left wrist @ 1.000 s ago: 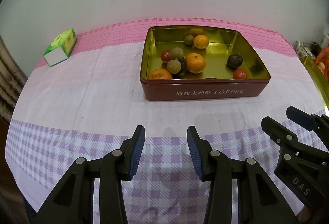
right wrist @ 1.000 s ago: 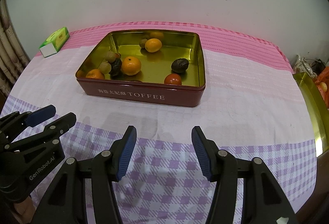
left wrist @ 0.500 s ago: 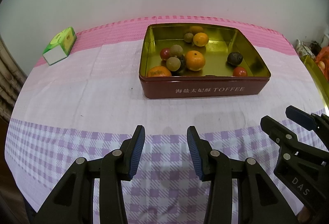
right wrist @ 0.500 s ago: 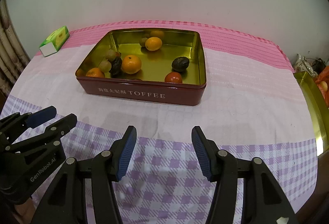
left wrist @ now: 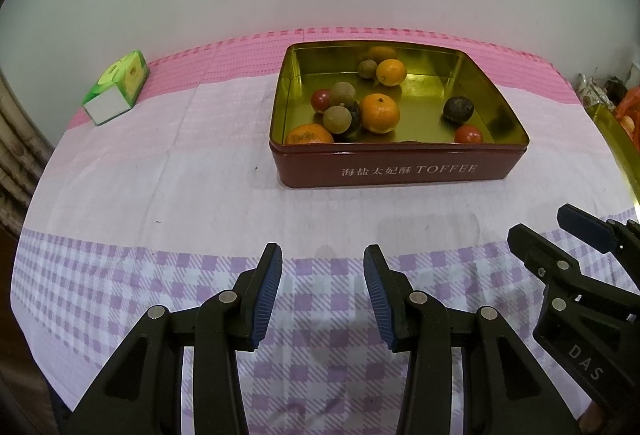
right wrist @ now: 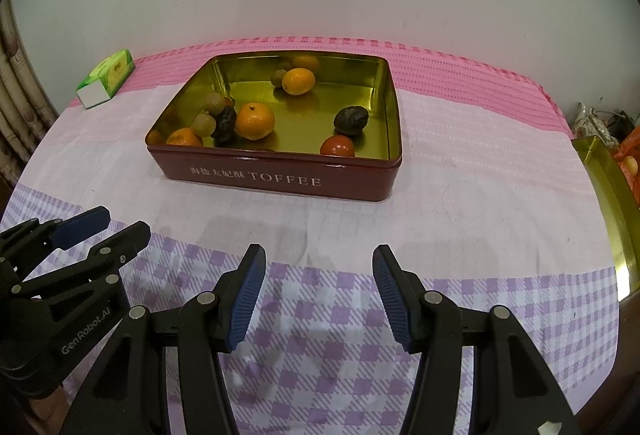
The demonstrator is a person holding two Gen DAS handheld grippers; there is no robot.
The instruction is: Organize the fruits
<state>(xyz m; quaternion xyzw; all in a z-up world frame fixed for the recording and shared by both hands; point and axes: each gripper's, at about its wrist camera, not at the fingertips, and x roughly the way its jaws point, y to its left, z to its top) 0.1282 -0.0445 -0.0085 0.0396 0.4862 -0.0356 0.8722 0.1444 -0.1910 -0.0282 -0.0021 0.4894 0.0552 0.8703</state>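
Note:
A dark red TOFFEE tin (left wrist: 400,171) (right wrist: 280,181) with a gold inside stands on the table ahead of both grippers. It holds several fruits: oranges (left wrist: 379,113) (right wrist: 254,121), small red ones (left wrist: 468,134) (right wrist: 337,146), brownish-green round ones (left wrist: 337,119) (right wrist: 203,124) and a dark wrinkled one (left wrist: 458,109) (right wrist: 351,120). My left gripper (left wrist: 322,295) is open and empty above the checked cloth, well short of the tin. My right gripper (right wrist: 318,293) is open and empty, to the right of the left one, which shows in its view (right wrist: 100,227).
A green and white box (left wrist: 116,87) (right wrist: 106,77) lies at the far left of the pink cloth. A gold tin rim (right wrist: 608,203) (left wrist: 624,159) sits at the table's right edge, with orange items (right wrist: 630,163) beyond it. A wall stands behind the table.
Both views have drawn back and up slightly, so the tin sits a little farther off. Both grippers stay open and empty. Nothing in the tin has moved.

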